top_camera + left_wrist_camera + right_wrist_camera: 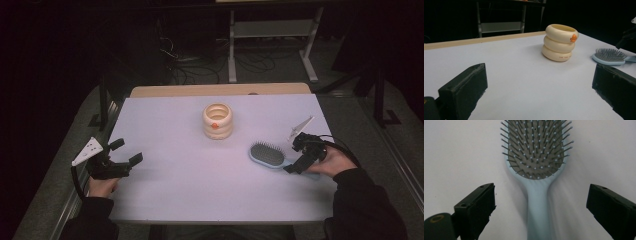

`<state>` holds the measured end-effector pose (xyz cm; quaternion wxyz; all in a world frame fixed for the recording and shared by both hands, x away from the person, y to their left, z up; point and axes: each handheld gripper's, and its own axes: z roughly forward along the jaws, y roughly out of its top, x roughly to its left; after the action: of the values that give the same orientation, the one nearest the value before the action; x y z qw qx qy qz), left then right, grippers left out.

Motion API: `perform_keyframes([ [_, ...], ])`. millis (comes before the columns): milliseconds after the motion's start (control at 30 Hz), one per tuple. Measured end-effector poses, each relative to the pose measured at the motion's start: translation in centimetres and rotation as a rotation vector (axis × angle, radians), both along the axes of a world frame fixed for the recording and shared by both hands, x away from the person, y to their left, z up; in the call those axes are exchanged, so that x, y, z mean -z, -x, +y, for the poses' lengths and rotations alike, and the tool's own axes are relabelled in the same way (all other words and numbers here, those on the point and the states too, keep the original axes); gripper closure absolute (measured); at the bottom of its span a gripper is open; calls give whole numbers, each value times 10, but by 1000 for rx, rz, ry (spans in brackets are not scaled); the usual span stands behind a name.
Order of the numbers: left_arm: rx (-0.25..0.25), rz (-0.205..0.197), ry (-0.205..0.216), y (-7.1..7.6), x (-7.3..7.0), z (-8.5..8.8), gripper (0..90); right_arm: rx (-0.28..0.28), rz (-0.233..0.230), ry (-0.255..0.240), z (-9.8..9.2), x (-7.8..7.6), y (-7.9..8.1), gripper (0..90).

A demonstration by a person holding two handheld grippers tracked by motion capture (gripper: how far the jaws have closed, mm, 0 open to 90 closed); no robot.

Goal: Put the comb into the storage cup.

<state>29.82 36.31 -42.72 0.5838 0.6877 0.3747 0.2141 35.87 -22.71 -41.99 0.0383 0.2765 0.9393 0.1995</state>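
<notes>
A light blue hairbrush (268, 155) is lying bristles-up on the white table (200, 185), its handle running straight in between the jaws of the right gripper (295, 166). In the right gripper view the handle (537, 212) is sitting midway between the two black jaws, which are standing wide apart with clear gaps on both sides, touching nothing; the bristle pad (535, 147) is lying just ahead of them. The high view is showing what that close view is not: the person's right hand (334, 161) is wrapping the gripper from behind, with its cable looping off the far side.

Ahead and to the right of the left gripper (126, 157), well apart from it, a cream holder of three stacked rings (560, 42) is standing upright, an orange mark (573, 38) on its top ring. The left gripper's jaws are also spread wide and holding nothing. The left gripper view is revealing small red lettering on the bottom ring.

A wooden edge (220, 90) is bordering the table's far side; beyond it, a metal frame (272, 30) and cables are sitting in a dark room.
</notes>
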Motion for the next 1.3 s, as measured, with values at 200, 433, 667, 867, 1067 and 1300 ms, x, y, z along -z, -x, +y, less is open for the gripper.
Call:
perform_keyframes([
  [200, 4, 1, -6, 0, 0, -1, 0, -18, 14, 7, 3, 5, -1, 133],
  [433, 6, 3, -6, -1, 0, -1, 0, -23, 0, 15, 4, 7, -1, 151],
  [667, 8, 1, -7, 0, 0, -1, 0, -39, 21, 5, 1, 14, -1, 264],
  [867, 8, 2, -9, 0, 0, -2, 0, -44, 14, -12, -4, 18, 2, 397],
  [1067, 8, 1, -11, 0, 0, -2, 0, -29, 1, 1, -6, 19, 2, 503],
  [1300, 7, 1, -11, 0, 0, -2, 0, -36, 2, 5, -3, 20, 1, 600],
])
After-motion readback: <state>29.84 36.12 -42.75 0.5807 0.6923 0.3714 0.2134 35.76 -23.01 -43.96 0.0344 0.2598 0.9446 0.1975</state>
